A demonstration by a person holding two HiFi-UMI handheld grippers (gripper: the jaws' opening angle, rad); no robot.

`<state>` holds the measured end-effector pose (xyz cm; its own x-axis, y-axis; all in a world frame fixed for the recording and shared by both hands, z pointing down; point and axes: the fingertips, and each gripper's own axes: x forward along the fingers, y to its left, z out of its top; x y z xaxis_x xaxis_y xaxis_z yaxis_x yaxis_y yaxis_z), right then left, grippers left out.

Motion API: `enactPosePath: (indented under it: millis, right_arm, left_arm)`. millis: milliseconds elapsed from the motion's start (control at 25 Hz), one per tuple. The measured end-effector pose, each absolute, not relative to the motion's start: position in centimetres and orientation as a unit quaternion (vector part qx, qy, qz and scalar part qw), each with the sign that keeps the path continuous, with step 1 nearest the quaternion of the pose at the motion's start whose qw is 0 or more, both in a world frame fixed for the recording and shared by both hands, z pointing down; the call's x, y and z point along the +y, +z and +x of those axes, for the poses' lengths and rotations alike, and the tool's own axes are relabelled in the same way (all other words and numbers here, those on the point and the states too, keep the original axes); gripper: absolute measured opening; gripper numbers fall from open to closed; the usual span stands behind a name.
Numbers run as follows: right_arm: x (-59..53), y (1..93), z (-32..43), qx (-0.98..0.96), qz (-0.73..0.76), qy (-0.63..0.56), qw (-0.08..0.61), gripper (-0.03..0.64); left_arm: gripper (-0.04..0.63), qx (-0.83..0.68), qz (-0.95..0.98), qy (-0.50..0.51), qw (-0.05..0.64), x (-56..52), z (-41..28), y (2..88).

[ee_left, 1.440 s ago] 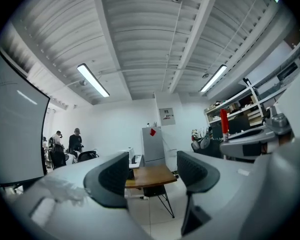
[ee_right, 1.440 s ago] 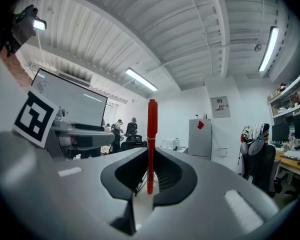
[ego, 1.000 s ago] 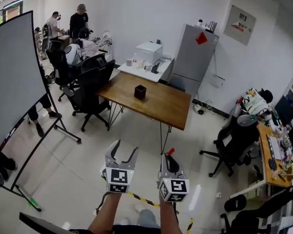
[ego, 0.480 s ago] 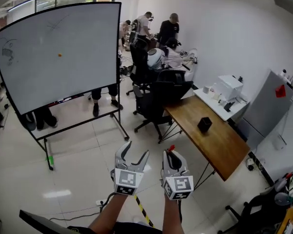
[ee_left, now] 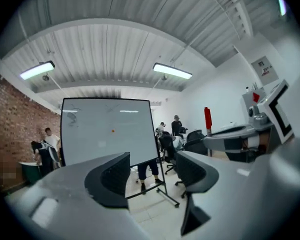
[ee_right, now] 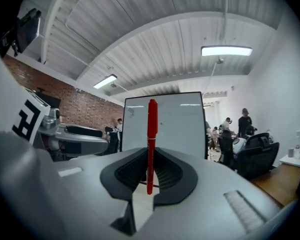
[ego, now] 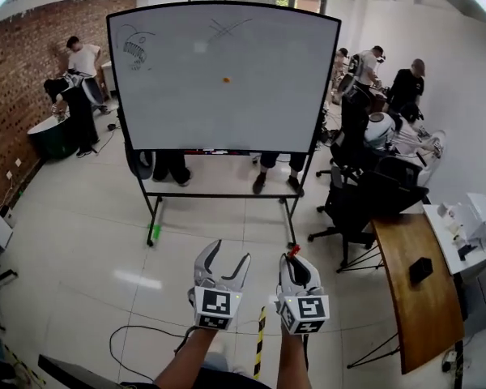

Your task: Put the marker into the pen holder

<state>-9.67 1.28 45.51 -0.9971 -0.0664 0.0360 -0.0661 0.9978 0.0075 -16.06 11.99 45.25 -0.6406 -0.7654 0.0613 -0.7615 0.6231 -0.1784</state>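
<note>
Head view looks down from above; both gripper views face the whiteboard (ego: 227, 96) (all three share it).

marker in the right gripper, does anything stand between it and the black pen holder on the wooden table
Nothing visible does. The marker, clamped in the right gripper, is short of the wooden table where the pen holder stands; only bare floor lies between them. The office chairs stand past the table's far end.
</note>
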Motion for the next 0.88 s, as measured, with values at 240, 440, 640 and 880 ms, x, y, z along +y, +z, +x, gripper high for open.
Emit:
enactPosePath:
  millis: [240, 440, 640, 880]
  right_arm:
    - [4.2, 46.3, -17.9, -0.999, -0.022, -0.011, 0.029, 0.038]
    - [3.8, 44.3, -24.5, -0.999, -0.04, -0.031, 0.016, 0.038]
    - [4.7, 43.7, -30.0, -0.997, -0.056, -0.042, 0.013, 0.039]
    - [5.5, 44.8, -33.2, -0.997, -0.055, -0.053, 0.029, 0.039]
  left_arm:
    - [0.29, 0.926, -0.366, -0.087, 0.014, 15.9, -23.4, 44.9]
    - [0.29, 0.934, -0.35, -0.063, 0.032, 15.5, -29.7, 43.3]
    - [0.278, 0.941, -0.332, -0.044, 0.052, 16.4, -34.9, 41.8]
    - [0.273, 0.933, -0.357, -0.043, 0.029, 15.5, -40.1, 42.8]
